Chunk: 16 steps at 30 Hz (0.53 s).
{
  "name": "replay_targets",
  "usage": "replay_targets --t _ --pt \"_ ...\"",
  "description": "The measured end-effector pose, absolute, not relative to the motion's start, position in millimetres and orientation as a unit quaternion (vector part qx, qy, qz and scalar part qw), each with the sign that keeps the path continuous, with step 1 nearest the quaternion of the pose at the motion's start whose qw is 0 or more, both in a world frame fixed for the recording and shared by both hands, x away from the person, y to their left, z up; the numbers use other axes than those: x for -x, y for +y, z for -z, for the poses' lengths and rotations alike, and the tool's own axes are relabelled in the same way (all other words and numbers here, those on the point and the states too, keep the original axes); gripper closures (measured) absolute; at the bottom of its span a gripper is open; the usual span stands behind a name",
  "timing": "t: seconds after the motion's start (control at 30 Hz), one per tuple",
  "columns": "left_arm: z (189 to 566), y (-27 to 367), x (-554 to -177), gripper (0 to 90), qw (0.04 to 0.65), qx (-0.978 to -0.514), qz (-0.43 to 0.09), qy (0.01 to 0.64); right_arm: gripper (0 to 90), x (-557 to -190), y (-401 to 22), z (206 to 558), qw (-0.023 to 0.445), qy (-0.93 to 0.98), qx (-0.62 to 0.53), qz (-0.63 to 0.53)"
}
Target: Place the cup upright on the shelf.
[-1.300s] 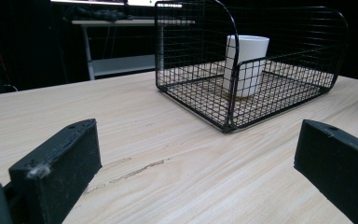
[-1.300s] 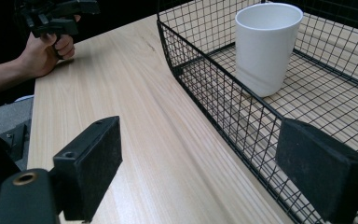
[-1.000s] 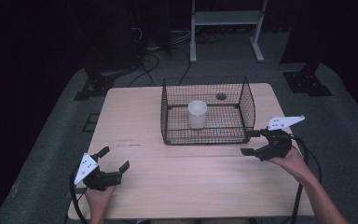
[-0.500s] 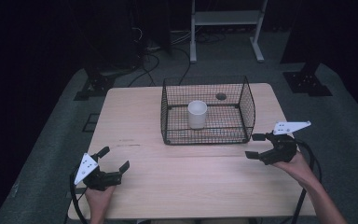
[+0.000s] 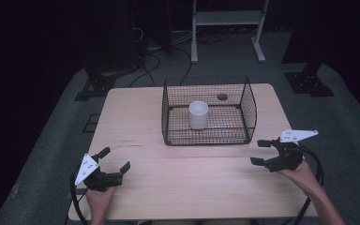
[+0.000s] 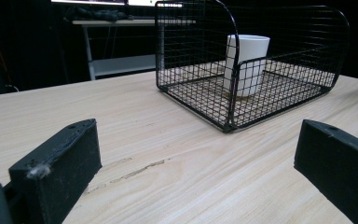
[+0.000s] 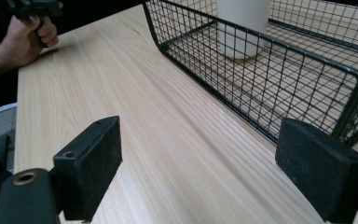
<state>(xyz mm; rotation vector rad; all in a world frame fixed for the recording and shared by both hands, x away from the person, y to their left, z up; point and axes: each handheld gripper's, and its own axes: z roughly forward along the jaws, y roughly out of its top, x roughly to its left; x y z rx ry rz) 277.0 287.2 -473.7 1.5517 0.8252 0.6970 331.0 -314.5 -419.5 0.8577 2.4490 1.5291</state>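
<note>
a plain white cup (image 5: 198,114) stood upright in a black wire basket (image 5: 249,101); both claws, left (image 5: 114,159) and right (image 5: 262,152), gaped apart, holding nothing.

Black tongs (image 5: 268,152), white triangular plates, trailing cables

Dark lab: stand bases (image 5: 308,83), floor cables (image 5: 152,61).

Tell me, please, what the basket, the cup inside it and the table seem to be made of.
Basket: thin metal wire, it seems, with a black coating; an open square grid with thicker rim rods.
Cup: plain matte white, perhaps ceramic or plastic; the look leaves it open.
Table: pale wood or wood laminate, with long straight grain lines.
</note>
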Motion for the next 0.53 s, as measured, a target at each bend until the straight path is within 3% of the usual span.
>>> replay_targets --t 0.53 --pt "473.9 287.4 -277.3 0.0 0.583 -0.664 -0.301 0.358 13.3 -309.3 -337.2 434.1 0.078 0.797 -0.309 -0.513"
